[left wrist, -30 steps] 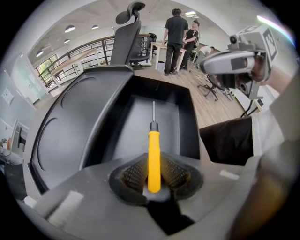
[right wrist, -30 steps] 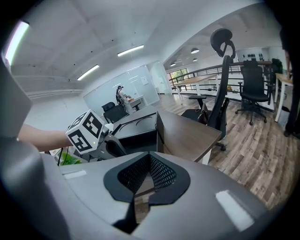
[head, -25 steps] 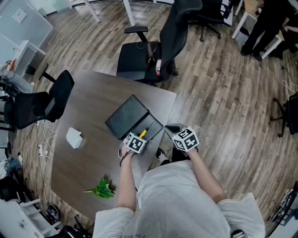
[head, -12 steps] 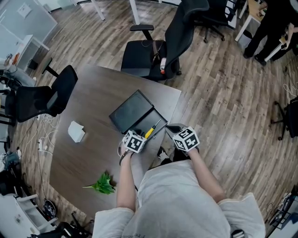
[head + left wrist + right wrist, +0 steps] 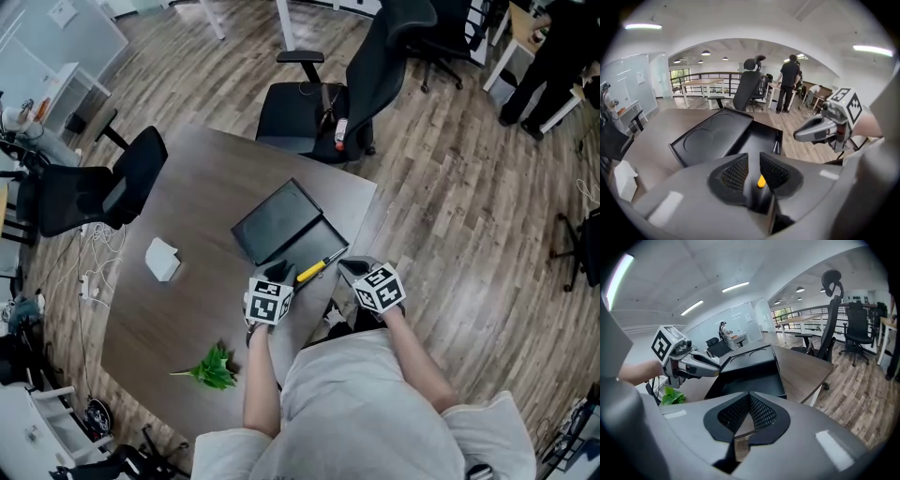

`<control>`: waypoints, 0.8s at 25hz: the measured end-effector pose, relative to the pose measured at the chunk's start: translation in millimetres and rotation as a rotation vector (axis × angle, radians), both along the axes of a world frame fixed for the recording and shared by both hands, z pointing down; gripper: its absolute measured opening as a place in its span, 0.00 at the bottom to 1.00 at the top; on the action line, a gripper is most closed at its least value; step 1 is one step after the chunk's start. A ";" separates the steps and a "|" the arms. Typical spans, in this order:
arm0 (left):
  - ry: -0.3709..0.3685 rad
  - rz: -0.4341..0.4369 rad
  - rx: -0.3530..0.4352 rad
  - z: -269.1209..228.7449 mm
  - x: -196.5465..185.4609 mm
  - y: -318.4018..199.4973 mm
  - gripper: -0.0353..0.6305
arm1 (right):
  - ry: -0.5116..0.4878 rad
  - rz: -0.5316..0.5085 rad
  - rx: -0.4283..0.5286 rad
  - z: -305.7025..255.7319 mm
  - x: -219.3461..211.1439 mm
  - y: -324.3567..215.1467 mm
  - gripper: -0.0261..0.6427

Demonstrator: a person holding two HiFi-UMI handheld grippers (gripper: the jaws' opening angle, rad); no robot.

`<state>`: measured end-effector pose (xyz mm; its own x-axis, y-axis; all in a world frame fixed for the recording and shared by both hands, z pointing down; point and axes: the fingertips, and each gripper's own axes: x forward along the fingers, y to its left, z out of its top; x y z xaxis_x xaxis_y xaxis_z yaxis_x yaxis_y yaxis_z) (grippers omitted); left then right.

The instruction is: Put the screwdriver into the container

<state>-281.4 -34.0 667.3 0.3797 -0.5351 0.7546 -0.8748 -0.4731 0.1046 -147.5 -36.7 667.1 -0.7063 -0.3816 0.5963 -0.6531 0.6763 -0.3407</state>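
In the head view my left gripper (image 5: 277, 275) is shut on a yellow-handled screwdriver (image 5: 317, 268), whose shaft points right toward the right gripper. It hovers at the near edge of the black container (image 5: 318, 244), whose lid (image 5: 279, 219) lies open to the left. In the left gripper view the yellow handle (image 5: 761, 181) shows between the pads, with the container (image 5: 759, 140) just beyond. My right gripper (image 5: 351, 269) is shut and empty, off the table's right edge; its pads (image 5: 759, 414) meet with nothing between them.
A white box (image 5: 162, 258) and a green plant sprig (image 5: 214, 367) lie on the dark table (image 5: 197, 187) to the left. Black office chairs stand at the far side (image 5: 314, 108) and the left (image 5: 98, 192). A person (image 5: 790, 84) stands farther off.
The left gripper has drawn back a little toward me with the screwdriver, and the shaft has swung more to the right. The right gripper has stayed beside it.
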 end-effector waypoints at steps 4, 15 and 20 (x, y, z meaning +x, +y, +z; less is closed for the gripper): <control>0.074 -0.070 0.033 -9.3 -4.0 10.8 0.26 | 0.003 0.031 0.033 0.9 4.0 -0.1 0.04; 0.128 -0.163 0.099 -9.3 0.4 34.3 0.25 | 0.010 0.069 0.067 -2.9 4.2 -2.4 0.04; 0.154 -0.175 0.097 -7.2 6.9 40.4 0.19 | 0.013 0.066 0.068 -3.1 4.4 -1.4 0.04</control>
<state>-274.4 6.4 660.2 0.3809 -0.6701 0.6371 -0.9217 -0.3298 0.2041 -143.1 -38.0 664.0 -0.6708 -0.4671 0.5760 -0.7009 0.6532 -0.2865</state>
